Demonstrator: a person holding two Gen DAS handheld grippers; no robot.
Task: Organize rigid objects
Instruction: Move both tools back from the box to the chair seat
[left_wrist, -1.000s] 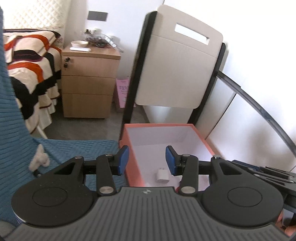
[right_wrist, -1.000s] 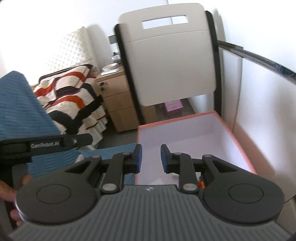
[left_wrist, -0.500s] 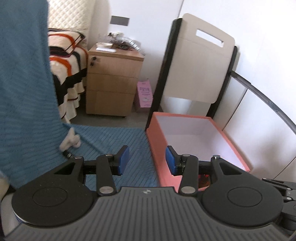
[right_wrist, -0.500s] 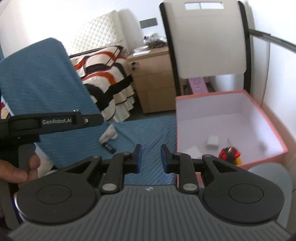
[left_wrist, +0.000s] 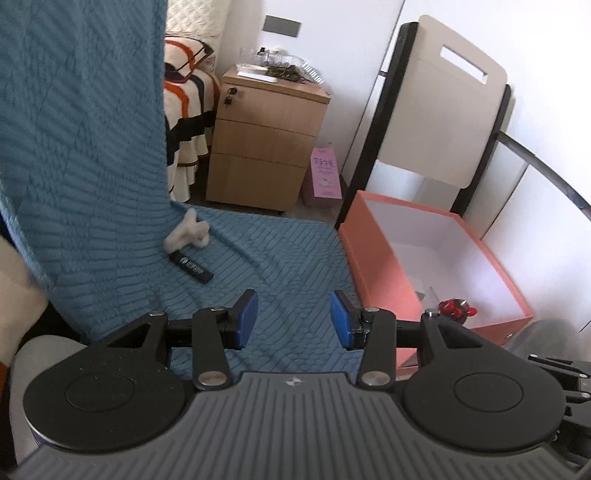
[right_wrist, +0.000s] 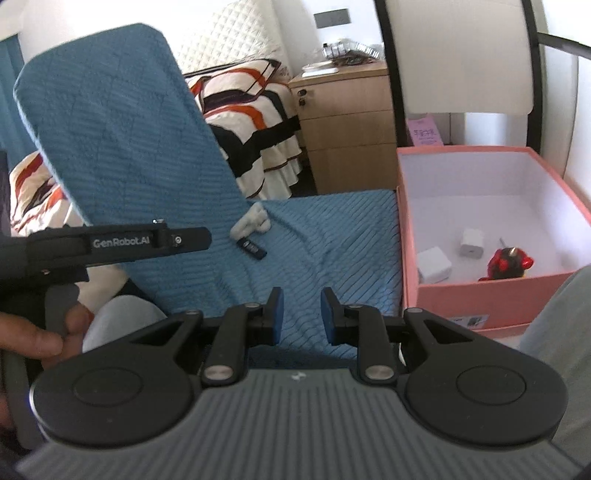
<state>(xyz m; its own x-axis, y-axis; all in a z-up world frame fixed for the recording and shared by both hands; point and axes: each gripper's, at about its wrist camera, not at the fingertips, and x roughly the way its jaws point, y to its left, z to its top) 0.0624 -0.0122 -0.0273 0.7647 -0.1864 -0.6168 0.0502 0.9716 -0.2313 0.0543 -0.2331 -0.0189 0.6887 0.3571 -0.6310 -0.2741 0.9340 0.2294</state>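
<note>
- Far left, right wrist view: person's left hand (right_wrist: 40, 334) wraps the handle of the left gripper; its black body with "GenRobot.AI" lettering crosses the frame sideways.
- Blue quilted cover (left_wrist: 85, 147) drapes over an upright backrest and runs down across the seat surface.
- White fuzzy item (left_wrist: 188, 232) lies at the fold where backrest meets seat; can't tell what it is.
- Black stick-shaped item (left_wrist: 192, 267), with white print, lies flat on the blue cover, just beside the white fuzzy item, on the side nearer the cameras. Well apart from both grippers.
- Left gripper (left_wrist: 293, 319): released, blue pads wide apart, nothing between them; it hangs over the blue cover, nearer than the black stick.
- Right gripper (right_wrist: 301, 314): jaws parted with a narrower gap, holding nothing, also over the blue cover.
- Behind: striped bedding (right_wrist: 251, 114) and wooden nightstand (left_wrist: 266, 144) with three drawers, clutter on top. Pink carton (left_wrist: 325, 177) stands on the floor just right of it.
- Pink box (right_wrist: 491, 295), white inside, sits at the right edge of the blue cover, open top.
- Inside the box: white cube (right_wrist: 434, 265) at the near left, white charger-like block (right_wrist: 472, 243) behind it, red-and-black toy (right_wrist: 506, 264) to the right.
- Folded white panel (left_wrist: 439, 122) with black frame leans against the wall behind the box.
</note>
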